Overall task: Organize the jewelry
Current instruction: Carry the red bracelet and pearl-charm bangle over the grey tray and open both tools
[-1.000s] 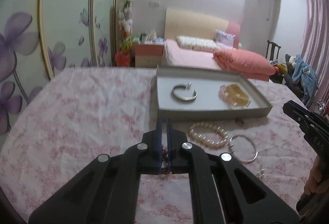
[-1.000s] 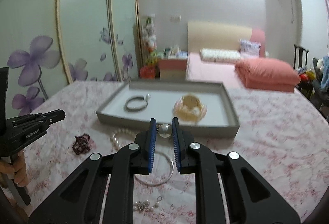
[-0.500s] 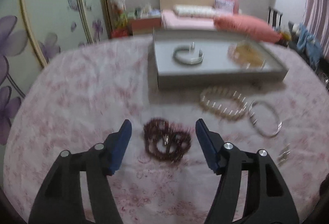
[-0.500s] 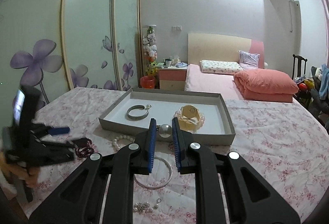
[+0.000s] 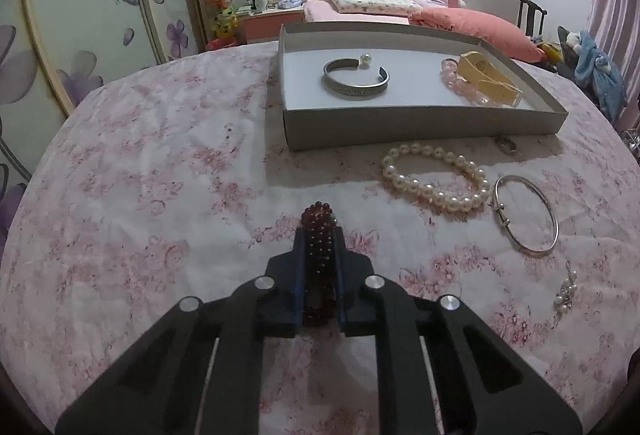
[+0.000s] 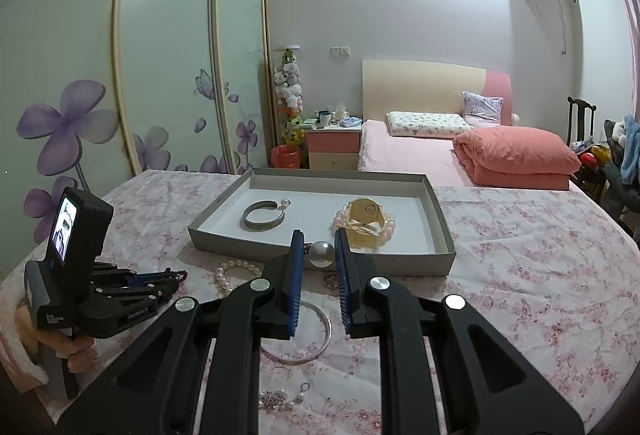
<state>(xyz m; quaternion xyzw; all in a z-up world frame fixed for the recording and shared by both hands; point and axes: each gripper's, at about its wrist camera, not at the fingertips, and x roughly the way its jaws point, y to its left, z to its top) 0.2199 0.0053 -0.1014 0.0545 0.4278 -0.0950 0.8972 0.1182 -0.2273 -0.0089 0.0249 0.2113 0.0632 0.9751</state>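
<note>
My left gripper [image 5: 318, 231] points down at the flowered cloth. Its jaws are closing, and the pads press on a dark red bead bracelet [image 5: 318, 255] that sticks out past the fingertips. In the right wrist view the same left gripper [image 6: 178, 275] lies low at the left, held by a hand [image 6: 76, 351]. My right gripper [image 6: 319, 235] hovers in front of the grey tray [image 6: 400, 261], shut on a large pearl [image 6: 322, 254]. The tray [image 5: 420, 127] holds a silver cuff [image 5: 356, 79], a small pearl [image 5: 365, 60] and pink beads with a yellow card [image 5: 484, 79].
On the cloth before the tray lie a pearl bracelet [image 5: 436, 179], a thin silver bangle [image 5: 528, 219], a small ring [image 5: 506, 145] and a pearl earring [image 5: 566, 291]. A bed and a sliding wardrobe stand beyond the table.
The left gripper dropped toward the cloth, opened wide around the red bracelet, then closed on it. The right gripper stayed still with its pearl.
</note>
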